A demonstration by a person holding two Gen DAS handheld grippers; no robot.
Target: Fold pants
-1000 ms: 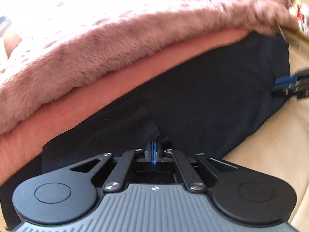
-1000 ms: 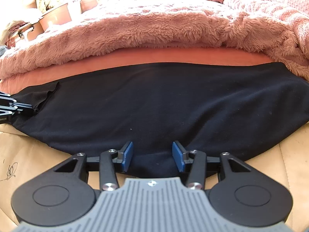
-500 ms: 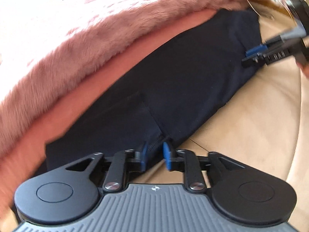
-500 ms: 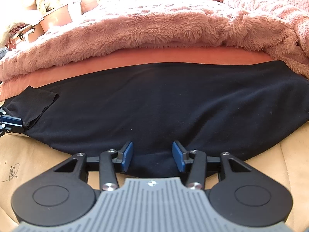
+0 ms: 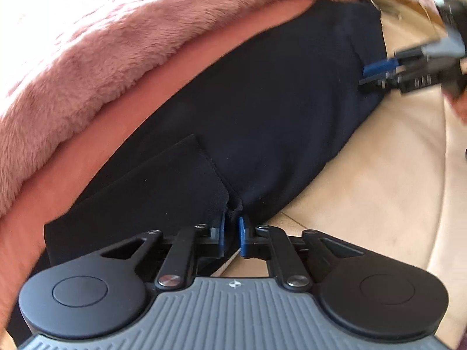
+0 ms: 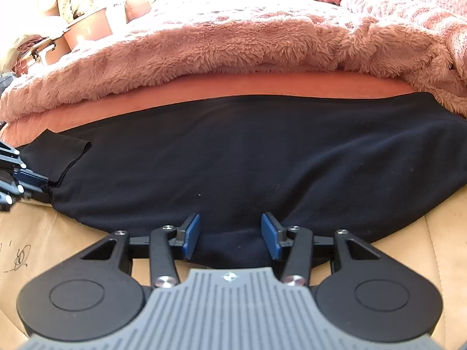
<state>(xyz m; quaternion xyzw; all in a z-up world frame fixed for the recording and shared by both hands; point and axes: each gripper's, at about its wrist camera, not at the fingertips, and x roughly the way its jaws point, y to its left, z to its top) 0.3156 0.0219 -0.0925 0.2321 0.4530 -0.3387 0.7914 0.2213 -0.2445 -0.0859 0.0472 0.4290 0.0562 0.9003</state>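
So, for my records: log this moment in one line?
left gripper: open at pants hem | right gripper: open at pants edge | fold: unfinished

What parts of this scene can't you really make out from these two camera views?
- Left wrist view: whether the left gripper truly pinches the black pants; its nearly closed pads sit at the hem, but contact is unclear.
- Left wrist view: the right gripper is motion-blurred and cut off by the right edge.
- Right wrist view: the pants run off the right edge, so their full shape is hidden.
- Right wrist view: the clutter at the top left is overexposed.
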